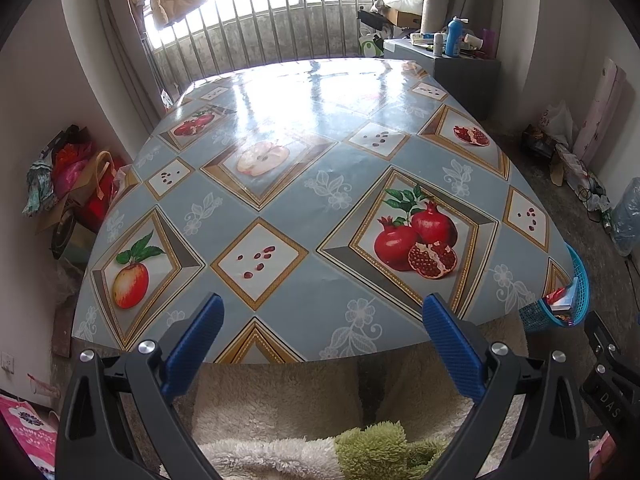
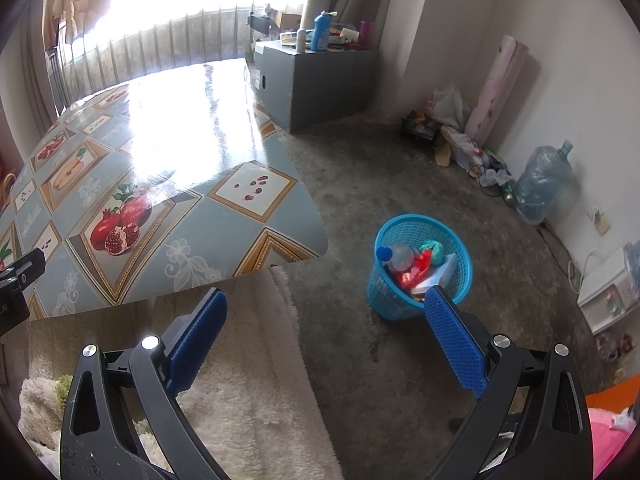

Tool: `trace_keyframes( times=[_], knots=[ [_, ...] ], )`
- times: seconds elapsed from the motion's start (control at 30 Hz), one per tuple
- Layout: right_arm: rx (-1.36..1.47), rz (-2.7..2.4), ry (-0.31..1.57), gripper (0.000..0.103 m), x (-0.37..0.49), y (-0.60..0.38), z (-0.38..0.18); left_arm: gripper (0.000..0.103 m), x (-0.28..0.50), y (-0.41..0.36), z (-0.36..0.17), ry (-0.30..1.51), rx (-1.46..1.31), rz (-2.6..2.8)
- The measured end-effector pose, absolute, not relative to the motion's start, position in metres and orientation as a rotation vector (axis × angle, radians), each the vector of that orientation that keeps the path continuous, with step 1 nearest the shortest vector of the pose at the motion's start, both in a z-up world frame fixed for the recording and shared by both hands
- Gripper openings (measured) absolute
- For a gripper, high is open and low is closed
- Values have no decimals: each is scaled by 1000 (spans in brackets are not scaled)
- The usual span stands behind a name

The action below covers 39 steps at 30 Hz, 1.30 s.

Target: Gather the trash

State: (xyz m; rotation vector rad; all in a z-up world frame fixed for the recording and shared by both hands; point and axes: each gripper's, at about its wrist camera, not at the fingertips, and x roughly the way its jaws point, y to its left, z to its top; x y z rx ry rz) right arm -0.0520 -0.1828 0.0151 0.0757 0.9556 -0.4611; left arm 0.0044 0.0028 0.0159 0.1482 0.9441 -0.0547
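Only the right wrist view shows inside the blue basket (image 2: 420,264) on the concrete floor (image 2: 400,168): a plastic bottle (image 2: 394,255) and red wrappers (image 2: 416,268), just above the right gripper (image 2: 326,312), whose fingers are spread and empty. In the left wrist view the left gripper (image 1: 322,316), likewise spread, hangs over the table (image 1: 280,200) near edge, the basket's rim peeking past the table corner at right.

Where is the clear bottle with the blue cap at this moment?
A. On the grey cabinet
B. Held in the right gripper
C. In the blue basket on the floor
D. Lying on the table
C: the bottle lies in the basket on the floor beside the table, among other trash, while the right gripper is open and holds nothing.
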Motion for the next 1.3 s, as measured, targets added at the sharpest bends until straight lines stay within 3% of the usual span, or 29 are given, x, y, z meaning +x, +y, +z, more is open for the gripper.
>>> trace_keyframes(
  times=[1.3],
  knots=[
    [81,-465,950,95,-40,-173,18,97,6,5,16,946,147,-55]
  ],
)
